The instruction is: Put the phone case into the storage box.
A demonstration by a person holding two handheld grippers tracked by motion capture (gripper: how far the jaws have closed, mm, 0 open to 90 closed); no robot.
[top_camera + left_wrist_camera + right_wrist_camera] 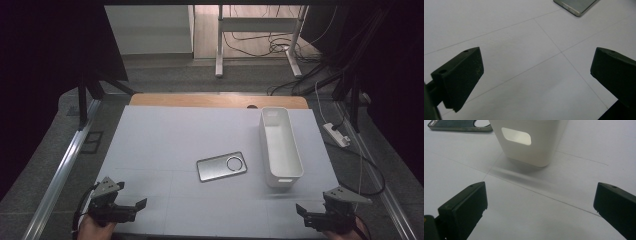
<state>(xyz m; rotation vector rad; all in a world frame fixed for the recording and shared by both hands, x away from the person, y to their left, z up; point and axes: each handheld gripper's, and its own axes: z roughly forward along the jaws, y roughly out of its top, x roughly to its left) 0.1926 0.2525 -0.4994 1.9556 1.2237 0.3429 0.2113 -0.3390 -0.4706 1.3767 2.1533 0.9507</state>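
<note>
Black jaws of left gripper (pixel 136 206) and right gripper (pixel 301 212) — spread wide, nothing held

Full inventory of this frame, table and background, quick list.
phone case: 1, grey-silver with a round cut-out, lying flat mid-table, left of the bin.
bin: 1, white, long and narrow, with a handle slot in its near end, right of centre.
table cover: 1, white, over a wooden top whose far edge shows.
desk frame: 1, white legs, on the floor beyond the table, with loose cables.
power strip: 1, white, on the floor at right.
left gripper: 1, black, near-left corner, jaws open, holding nothing.
right gripper: 1, black, near-right corner, jaws open, holding nothing.
</note>
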